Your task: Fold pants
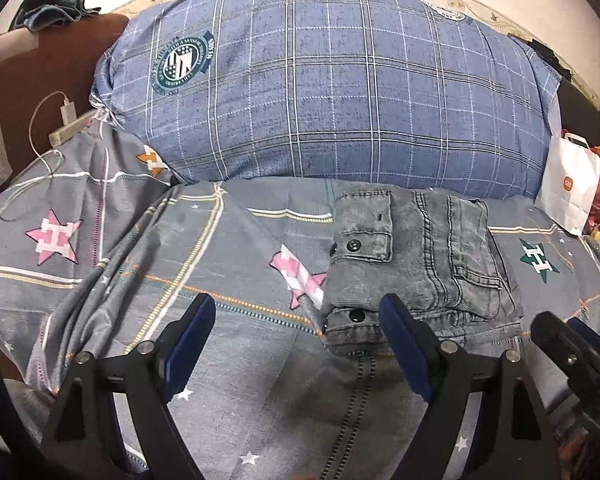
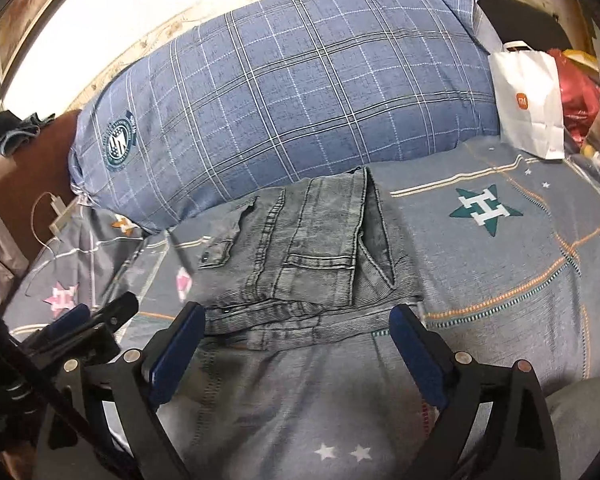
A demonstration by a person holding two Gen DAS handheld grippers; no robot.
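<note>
Two grippers sit at the bottom of their frames, both spread wide with nothing between the blue pads. The left gripper [image 1: 296,318] hangs over bare bedsheet [image 1: 236,380], its right-hand pad overlapping the near left corner of the pants [image 1: 416,264] in the picture; whether it touches the cloth I cannot tell. The right gripper [image 2: 298,326] frames the near edge of the pants [image 2: 312,256] at lower centre of its view.

Just beyond, mid-frame, the grey denim lies as a compact stacked bundle, so the folding looks largely done. The risk is in disturbing it: a pad catching the buttoned flap or the loose near hem could drag the top layer off and open the stack. The sheet is rumpled toward the left, and a snagged fold of it could pull the bundle askew.

Further back, the blue checked pillow [image 1: 332,88] lies against the bundle's far edge, so pushing forward would crumple it. At upper right, the white paper bag [image 2: 528,100] stands well apart.
</note>
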